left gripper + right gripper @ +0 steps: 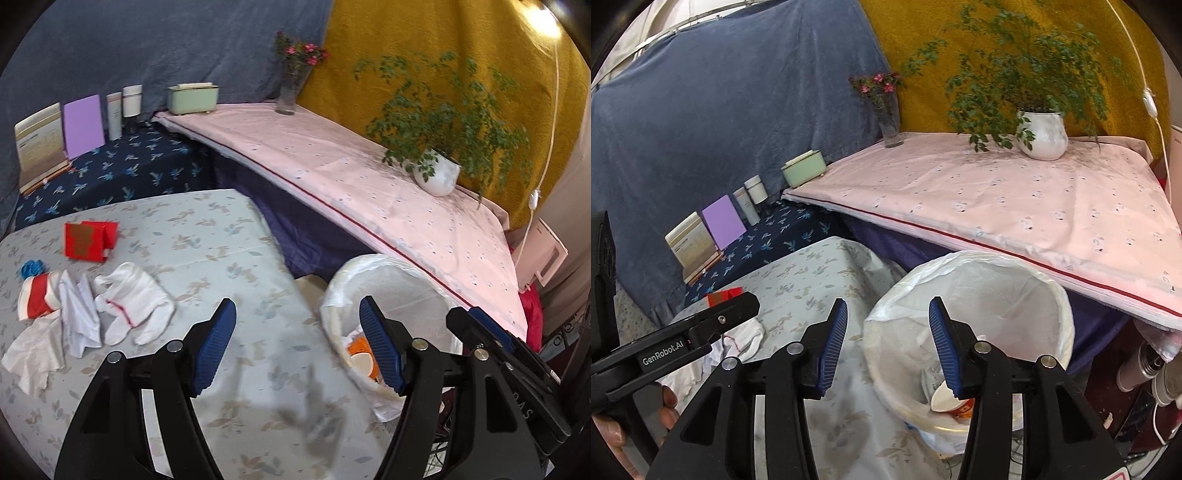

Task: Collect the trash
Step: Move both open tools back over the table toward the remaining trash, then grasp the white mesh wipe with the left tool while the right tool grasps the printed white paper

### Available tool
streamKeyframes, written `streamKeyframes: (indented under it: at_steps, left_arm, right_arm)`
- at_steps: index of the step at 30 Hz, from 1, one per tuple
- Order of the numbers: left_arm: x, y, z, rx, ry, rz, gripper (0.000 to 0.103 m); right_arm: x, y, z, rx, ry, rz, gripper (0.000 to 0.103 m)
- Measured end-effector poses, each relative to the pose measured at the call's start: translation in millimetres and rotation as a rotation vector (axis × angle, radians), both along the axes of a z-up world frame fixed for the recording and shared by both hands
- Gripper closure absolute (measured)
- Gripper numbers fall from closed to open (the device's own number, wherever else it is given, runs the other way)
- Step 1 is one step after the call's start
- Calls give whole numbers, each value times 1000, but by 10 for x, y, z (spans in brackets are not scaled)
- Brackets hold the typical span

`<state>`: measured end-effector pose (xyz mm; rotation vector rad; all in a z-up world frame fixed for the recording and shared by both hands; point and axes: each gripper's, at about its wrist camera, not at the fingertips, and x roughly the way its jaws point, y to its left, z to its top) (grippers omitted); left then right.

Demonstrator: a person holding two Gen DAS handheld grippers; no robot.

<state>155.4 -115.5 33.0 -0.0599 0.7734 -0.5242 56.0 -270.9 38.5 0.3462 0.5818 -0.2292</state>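
From my left wrist camera I see the trash that the right one mostly hides: a crumpled white tissue (31,356), white folded cloths with red stitching (135,308), a red-and-white wrapper (37,295) and a red cardboard box (90,240), all lying on the pale leaf-print tablecloth (221,236) well to the left of my left gripper (297,345). Its blue-padded fingers (216,343) stand wide apart with nothing between them; the left pad is over the cloth, the right pad over the rim of the white bag-lined waste bin (391,284).

My right wrist camera looks deeper into that bin (990,291), which stands just beside the table edge. At its bottom lie an orange-and-white paper cup (947,400) and some crumpled paper. My right gripper (888,345) is also spread wide and empty, its right pad over the bin's mouth, close above the cup, and its left pad over the tablecloth (812,273). This view catches only a corner of the red box (726,295) and a bit of white cloth (748,334) behind the black body of the left gripper.
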Motion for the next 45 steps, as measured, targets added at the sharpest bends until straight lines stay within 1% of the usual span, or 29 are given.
streamKeyframes:
  at_steps: [7,11,19,26,28,30,34,38,45]
  left_arm:
    - [59,458,-41,25,-7,95,37]
    - [84,766,-104,53,-4,152,37]
    - [138,1465,-366,143,31,272,37]
    - [135,1928,-584,196,60,323,37]
    - [156,2030,-632,197,73,335,37]
    - [176,2158,-687,191,87,350,37]
    - [212,2387,-795,193,108,376,37]
    - [236,2526,-875,185,131,385,37]
    - [284,2666,-985,158,160,387,37]
  right_arm:
    - [133,332,28,-18,6,60,56]
    - [207,529,41,-25,11,97,56]
    - [375,956,1,-33,35,177,56]
    - [581,1388,-108,-32,71,253,56]
    - [637,1534,-141,-36,79,277,51]
    - [687,1681,-166,-41,86,299,50]
    - [806,1968,-240,-47,108,349,49]
    - [934,2217,-321,-44,132,392,49]
    - [1192,2578,-486,-39,176,453,49]
